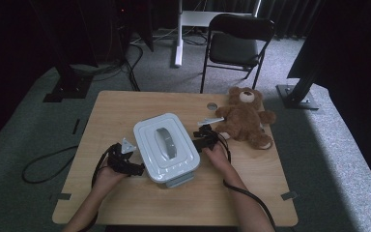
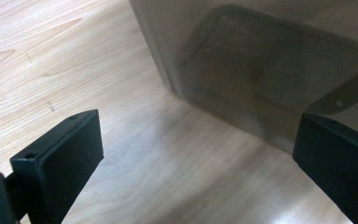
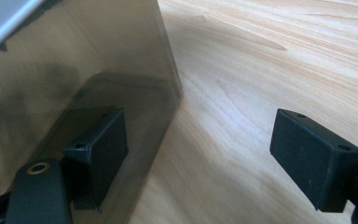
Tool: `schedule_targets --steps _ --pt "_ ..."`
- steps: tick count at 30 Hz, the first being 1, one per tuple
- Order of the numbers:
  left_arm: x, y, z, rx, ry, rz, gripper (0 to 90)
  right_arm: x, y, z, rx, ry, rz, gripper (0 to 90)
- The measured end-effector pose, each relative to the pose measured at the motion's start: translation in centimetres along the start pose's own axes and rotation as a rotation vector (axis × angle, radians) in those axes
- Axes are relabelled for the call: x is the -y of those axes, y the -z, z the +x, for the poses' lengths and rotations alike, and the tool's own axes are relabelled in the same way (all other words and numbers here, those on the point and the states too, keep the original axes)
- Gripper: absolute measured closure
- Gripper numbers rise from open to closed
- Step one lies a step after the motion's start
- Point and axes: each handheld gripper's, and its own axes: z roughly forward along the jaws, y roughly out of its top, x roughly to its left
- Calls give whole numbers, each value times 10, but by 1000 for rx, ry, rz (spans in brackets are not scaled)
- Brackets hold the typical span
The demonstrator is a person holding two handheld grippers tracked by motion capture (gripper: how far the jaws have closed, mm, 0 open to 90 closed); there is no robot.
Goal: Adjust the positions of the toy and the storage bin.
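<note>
Nearest the camera in the high view, two forearms come in from the bottom edge over the light wooden desk. The left tool sits at the left side wall of the pale grey rectangular plastic box with a handled lid, which stands near the middle of the desk. In the left gripper view its two black jaws stand wide apart over bare wood, with the box's smoky translucent wall just ahead; the right-hand jaw looks very close to that wall, but whether it touches cannot be told. Nothing is between the jaws, so this tool is open.

The right tool is at the box's right side. In the right gripper view its jaws are spread wide and grip nothing: one lies close against the translucent box wall, the other well clear over the wood.

Farther back on the right lies a brown plush teddy bear, with a small round grey disc just left of it. Beyond the desk, on grey carpet, stands a black folding chair.
</note>
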Motion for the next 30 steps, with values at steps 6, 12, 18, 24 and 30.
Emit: schedule_targets --steps 6,12,18,24,30 --pt "5 4 -20 54 -14 -7 22 13 17 5 30 36 -15 182" --pt "8 7 -37 90 -39 -2 22 23 31 8 54 63 -28 188" --pt "14 5 -42 106 -42 -9 22 31 38 7 59 61 -34 162" --pt "22 4 -34 118 -12 -1 23 39 41 8 77 87 -24 134" --pt "34 10 -20 96 28 -8 22 51 52 6 111 86 -44 132"
